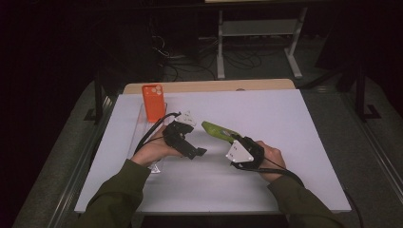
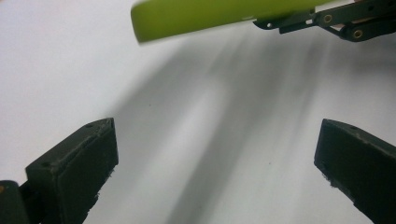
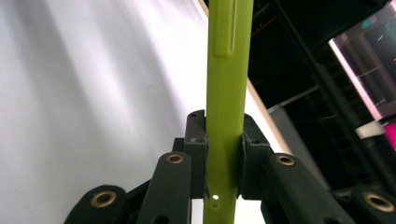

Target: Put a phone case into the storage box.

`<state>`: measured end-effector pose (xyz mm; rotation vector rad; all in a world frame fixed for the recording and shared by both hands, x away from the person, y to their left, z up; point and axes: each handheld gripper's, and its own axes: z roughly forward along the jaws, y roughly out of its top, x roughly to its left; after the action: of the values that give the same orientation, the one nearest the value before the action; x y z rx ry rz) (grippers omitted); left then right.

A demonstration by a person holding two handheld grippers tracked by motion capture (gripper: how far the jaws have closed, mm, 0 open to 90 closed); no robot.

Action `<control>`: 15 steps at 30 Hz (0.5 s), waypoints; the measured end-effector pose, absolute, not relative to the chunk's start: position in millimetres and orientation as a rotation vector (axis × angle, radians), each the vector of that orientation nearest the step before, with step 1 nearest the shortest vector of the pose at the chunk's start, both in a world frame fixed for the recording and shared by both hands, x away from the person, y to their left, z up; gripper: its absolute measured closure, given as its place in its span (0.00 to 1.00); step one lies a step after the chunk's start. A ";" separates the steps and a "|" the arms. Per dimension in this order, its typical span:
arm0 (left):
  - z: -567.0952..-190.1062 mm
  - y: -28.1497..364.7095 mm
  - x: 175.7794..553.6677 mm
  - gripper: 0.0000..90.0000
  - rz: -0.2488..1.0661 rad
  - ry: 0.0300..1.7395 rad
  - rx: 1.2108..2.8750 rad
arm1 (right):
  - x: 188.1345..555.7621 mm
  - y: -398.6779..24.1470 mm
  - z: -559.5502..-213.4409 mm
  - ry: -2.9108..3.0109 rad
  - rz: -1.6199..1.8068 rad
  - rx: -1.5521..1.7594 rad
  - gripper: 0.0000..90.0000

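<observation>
- High view: right tool (image 1: 236,140) clamps a green case (image 1: 217,130) by its edge and holds it above the counter (image 1: 285,123), between the two hands.
- Left tool (image 1: 199,152), jaws wide apart and empty, points toward the case.
- Right gripper view: pads bite near one end of the case (image 3: 228,93); keep this pinch firm and level.
- An orange phone (image 1: 153,102) lies at the far left; judged next: bring the case to it without twisting.

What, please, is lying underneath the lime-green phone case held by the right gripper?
Only the bare white table surface and its shadow lie beneath the lime-green phone case, clamped edge-on in the right gripper. Its far side stays hidden.
</observation>
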<state>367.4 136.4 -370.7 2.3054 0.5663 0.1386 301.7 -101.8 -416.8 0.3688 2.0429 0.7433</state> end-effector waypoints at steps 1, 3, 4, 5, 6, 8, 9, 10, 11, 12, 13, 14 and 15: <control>-370.6 136.5 367.5 0.00 0.139 0.568 2.304 | 302.1 -102.6 -416.4 2.047 0.752 0.389 0.85; -370.3 136.5 367.7 0.00 0.139 0.577 2.297 | 303.5 -104.3 -415.1 2.059 0.766 0.413 0.85; -369.6 137.6 368.6 0.00 0.146 0.563 2.315 | 304.1 -105.0 -414.7 2.066 0.779 0.430 0.85; -369.0 138.1 369.4 0.00 0.155 0.552 2.325 | 305.2 -105.9 -414.3 2.073 0.787 0.439 0.85; -368.9 138.3 369.4 0.00 0.154 0.556 2.326 | 306.6 -107.4 -413.4 2.081 0.784 0.437 0.85; -369.5 137.3 369.0 0.00 0.154 0.574 2.300 | 307.8 -107.5 -413.2 2.101 0.849 0.519 0.85; -369.0 137.9 369.8 0.00 0.157 0.565 2.307 | 308.8 -108.5 -412.3 2.115 0.868 0.550 0.85; -369.1 137.7 369.2 0.00 0.151 0.579 2.298 | 309.9 -109.1 -411.9 2.125 0.896 0.588 0.85; -368.6 138.2 369.5 0.00 0.151 0.577 2.303 | 311.0 -110.5 -411.1 2.133 0.910 0.613 0.85; -367.9 138.8 369.9 0.00 0.153 0.570 2.312 | 312.6 -112.0 -410.5 2.140 0.928 0.627 0.85; -367.9 138.6 369.8 0.00 0.151 0.574 2.308 | 313.7 -113.3 -409.8 2.150 0.946 0.655 0.85; -367.7 138.5 369.2 0.00 0.146 0.584 2.304 | 315.0 -114.6 -409.1 2.155 0.962 0.673 0.85; -367.9 138.5 369.2 0.00 0.146 0.583 2.299 | 315.4 -115.4 -408.4 2.162 0.983 0.712 0.85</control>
<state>369.2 138.5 -367.9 2.2995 0.5833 0.1460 315.4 -115.4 -408.4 0.7125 2.1623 0.9825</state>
